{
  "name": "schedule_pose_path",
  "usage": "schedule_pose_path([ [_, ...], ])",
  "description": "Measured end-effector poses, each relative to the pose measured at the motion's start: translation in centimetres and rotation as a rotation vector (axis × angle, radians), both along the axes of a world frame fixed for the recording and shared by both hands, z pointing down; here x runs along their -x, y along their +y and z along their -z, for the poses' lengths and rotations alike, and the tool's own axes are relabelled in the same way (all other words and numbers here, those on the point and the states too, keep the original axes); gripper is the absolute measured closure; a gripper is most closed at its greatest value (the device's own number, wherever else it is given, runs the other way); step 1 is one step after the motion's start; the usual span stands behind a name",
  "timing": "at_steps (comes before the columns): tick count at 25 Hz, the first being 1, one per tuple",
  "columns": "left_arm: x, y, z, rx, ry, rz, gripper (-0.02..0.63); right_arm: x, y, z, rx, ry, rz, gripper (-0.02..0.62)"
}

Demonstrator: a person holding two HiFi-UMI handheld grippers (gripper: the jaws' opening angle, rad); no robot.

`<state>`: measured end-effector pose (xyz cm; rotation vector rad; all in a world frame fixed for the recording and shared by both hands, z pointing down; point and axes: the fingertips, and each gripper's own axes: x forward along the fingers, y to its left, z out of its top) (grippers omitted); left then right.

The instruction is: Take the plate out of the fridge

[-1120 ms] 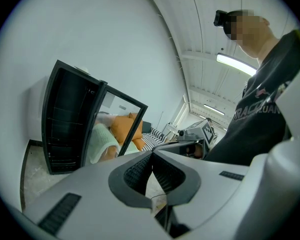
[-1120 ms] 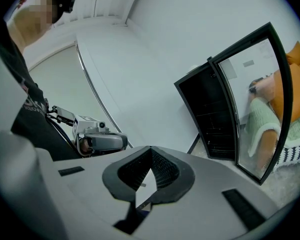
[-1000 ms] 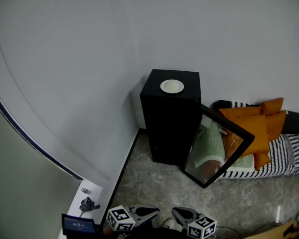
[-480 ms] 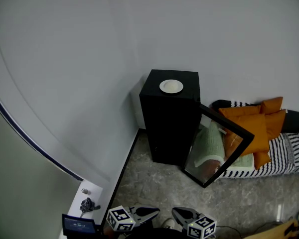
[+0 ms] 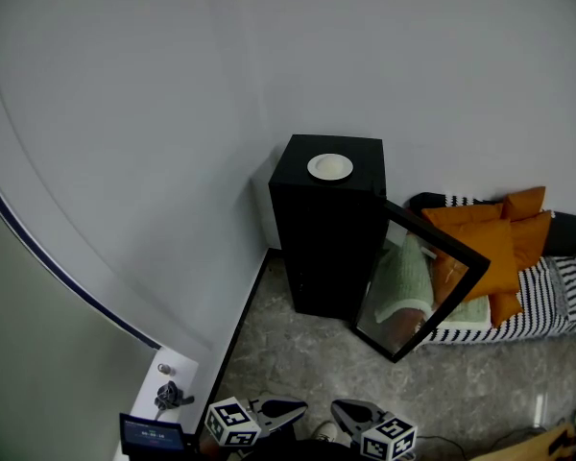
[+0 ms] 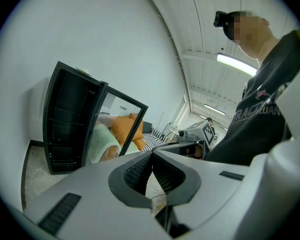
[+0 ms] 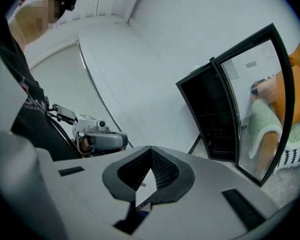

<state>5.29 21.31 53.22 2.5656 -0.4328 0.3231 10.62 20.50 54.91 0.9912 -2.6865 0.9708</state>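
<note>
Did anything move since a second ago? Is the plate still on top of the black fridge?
Nothing visibly changed. The plate still sits on top of the black fridge, and the glass door still hangs open. The left hand-held gripper and right hand-held gripper stay low at the bottom of the head view, both shut and empty.

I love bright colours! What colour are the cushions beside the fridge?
Orange. The cushions show best in the head view.
</note>
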Motion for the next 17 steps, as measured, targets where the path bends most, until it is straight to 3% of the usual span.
schedule_pose_path([
  [10, -1.4, 0.7, 0.4, -0.003, 0.0, -0.016, 0.601, -1.2, 0.8, -0.2, -0.007, 0.003, 0.004, 0.589],
  [17, -0.3, -0.4, 0.1, -0.011, 0.001, -0.019, 0.601, -0.2, 0.1, -0.3, 0.003, 0.024, 0.018, 0.589],
])
